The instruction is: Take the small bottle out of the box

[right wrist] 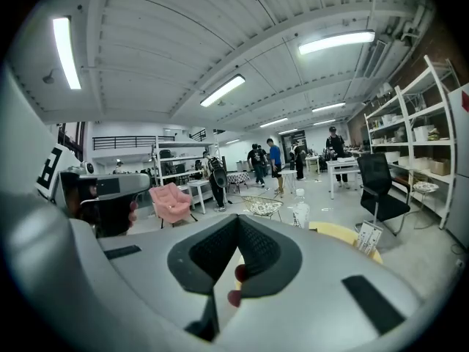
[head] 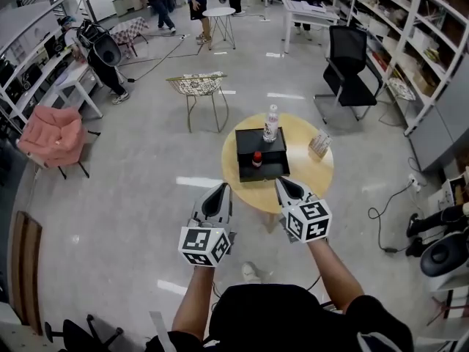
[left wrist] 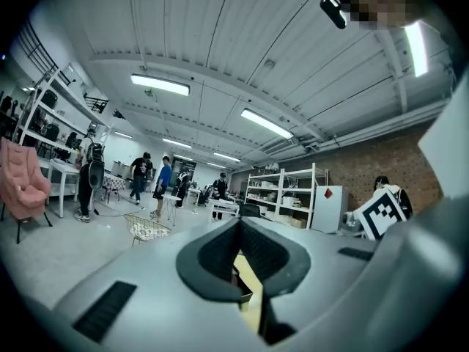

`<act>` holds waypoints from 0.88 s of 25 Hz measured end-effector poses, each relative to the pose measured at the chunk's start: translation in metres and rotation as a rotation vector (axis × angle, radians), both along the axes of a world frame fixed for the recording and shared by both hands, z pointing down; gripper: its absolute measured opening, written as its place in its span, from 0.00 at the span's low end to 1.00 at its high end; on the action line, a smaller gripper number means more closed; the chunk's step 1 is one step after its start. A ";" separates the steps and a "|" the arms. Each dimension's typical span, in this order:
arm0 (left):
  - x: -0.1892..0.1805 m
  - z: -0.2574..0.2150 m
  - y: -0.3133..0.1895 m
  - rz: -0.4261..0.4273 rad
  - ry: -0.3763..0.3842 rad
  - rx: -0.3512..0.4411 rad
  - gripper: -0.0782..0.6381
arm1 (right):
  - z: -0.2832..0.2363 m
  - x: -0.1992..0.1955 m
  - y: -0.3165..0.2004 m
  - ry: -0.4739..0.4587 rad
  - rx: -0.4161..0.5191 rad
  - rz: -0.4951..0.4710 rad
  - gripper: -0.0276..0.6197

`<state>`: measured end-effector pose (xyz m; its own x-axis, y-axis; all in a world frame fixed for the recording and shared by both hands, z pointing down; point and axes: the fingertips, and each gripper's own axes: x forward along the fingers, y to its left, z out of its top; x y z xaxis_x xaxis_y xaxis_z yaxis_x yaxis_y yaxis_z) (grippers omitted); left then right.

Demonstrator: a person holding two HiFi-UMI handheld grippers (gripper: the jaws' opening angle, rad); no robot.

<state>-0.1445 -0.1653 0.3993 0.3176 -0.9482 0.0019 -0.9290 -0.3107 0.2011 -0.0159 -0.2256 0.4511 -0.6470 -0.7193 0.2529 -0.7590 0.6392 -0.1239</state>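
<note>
A wide workshop with a grey floor holds a round yellow table point(head: 311, 176) just beyond both grippers. The left gripper point(head: 220, 189) is closed and empty; far and right of its tips the small bottle point(head: 256, 159) stands upright in the black box point(head: 272, 171). The right gripper point(head: 281, 183), also closed and empty, seems nearer, with the bottle just far-left of its tips.

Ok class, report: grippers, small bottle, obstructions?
Left gripper, right gripper shut, empty, short of round yellow table. Small red-capped bottle upright in black box. Clear plastic bottle at box's far edge.
</note>
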 end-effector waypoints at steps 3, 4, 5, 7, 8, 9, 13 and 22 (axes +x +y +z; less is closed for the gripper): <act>-0.011 0.002 -0.006 0.016 0.024 0.002 0.13 | 0.003 -0.012 -0.006 0.010 -0.002 0.004 0.05; -0.015 0.001 -0.007 0.022 0.043 0.005 0.12 | 0.006 -0.015 -0.008 0.014 -0.004 0.006 0.05; -0.018 0.001 -0.008 0.028 0.061 0.009 0.12 | 0.008 -0.018 -0.010 0.018 -0.006 0.009 0.05; -0.021 0.001 -0.010 0.034 0.071 0.012 0.13 | 0.012 -0.022 -0.013 0.027 -0.012 0.013 0.05; -0.022 0.002 -0.013 0.036 0.069 0.011 0.13 | 0.013 -0.024 -0.014 0.032 -0.014 0.012 0.05; -0.023 0.004 -0.015 0.039 0.069 0.007 0.12 | 0.015 -0.025 -0.015 0.036 -0.015 0.010 0.05; -0.023 0.016 -0.024 0.051 0.064 -0.019 0.12 | 0.023 -0.028 -0.022 0.052 -0.022 0.009 0.05; -0.026 0.032 -0.058 0.054 0.049 -0.059 0.12 | 0.039 -0.033 -0.058 0.055 -0.051 0.010 0.05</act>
